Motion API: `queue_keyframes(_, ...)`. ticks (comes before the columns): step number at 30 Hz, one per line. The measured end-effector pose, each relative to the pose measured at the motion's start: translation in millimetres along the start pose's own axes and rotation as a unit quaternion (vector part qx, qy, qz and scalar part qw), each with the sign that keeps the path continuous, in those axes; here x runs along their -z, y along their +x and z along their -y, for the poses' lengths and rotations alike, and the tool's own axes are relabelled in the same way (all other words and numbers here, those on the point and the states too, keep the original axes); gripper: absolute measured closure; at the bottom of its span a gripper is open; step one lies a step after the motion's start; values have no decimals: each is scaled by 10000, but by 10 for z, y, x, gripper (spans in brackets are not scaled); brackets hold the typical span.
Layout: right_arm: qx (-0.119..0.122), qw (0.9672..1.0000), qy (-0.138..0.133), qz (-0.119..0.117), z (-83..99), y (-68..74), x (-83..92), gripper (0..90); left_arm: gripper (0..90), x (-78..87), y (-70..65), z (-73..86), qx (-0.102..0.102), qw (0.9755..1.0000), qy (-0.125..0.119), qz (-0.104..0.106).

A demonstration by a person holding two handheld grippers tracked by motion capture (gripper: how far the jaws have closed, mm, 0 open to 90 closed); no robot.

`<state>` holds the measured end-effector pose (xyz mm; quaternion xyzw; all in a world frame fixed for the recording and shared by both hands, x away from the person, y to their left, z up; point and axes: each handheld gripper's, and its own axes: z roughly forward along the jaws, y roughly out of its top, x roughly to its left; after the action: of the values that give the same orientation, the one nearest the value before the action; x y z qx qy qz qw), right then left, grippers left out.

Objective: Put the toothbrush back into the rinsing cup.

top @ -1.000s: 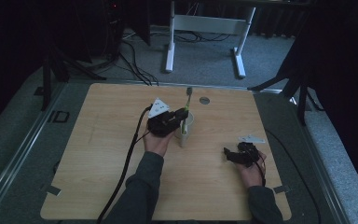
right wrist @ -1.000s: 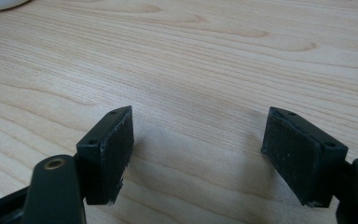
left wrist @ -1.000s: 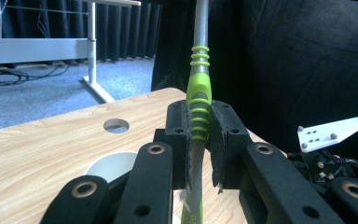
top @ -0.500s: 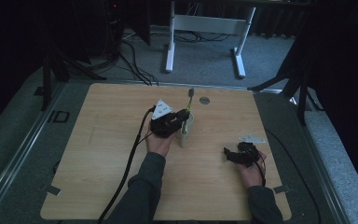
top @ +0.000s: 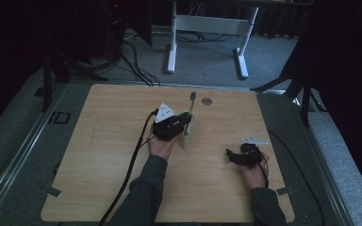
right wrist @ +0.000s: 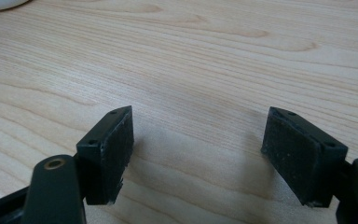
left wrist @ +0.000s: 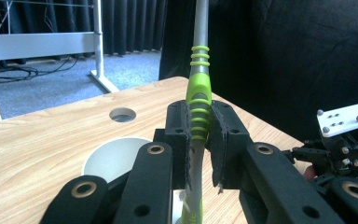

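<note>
nearest, the right gripper [top: 230, 156] is rested low on the table [top: 99, 179], jaws wide apart with nothing between them. farther in, the left gripper [left wrist: 199, 135] is clamped on the toothbrush [left wrist: 199, 100] at its ribbed green grip, held upright over the white cup [left wrist: 109, 156]. the brush is judged light, stiff and slim; the rubbery ribs seem the surest hold. open table is left all round, its edges well apart.
</note>
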<state>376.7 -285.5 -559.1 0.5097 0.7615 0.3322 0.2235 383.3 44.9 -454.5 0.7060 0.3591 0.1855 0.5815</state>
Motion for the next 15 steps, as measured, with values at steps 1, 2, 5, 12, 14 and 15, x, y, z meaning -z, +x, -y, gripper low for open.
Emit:
queue_keyframes(1,2,10000,0,1,0,0,0,245,788,1,-1,2,7,10000,6,-1)
queue_keyframes(2,2,10000,0,0,0,0,0,245,788,1,-1,4,9,10000,16,2)
queue_keyframes(5,2,10000,0,1,0,0,0,245,787,-2,-8,10,-10,10000,61,-27)
queue_keyframes(12,2,10000,1,0,0,0,0,245,757,10,-56,39,-234,9993,279,1)
queue_keyframes(14,4,10000,-1,0,0,0,0,245,543,16,-104,54,-412,9978,474,-197)
queue_keyframes(15,1,10000,1,-1,0,0,0,245,468,25,-112,62,-455,9971,564,-216)
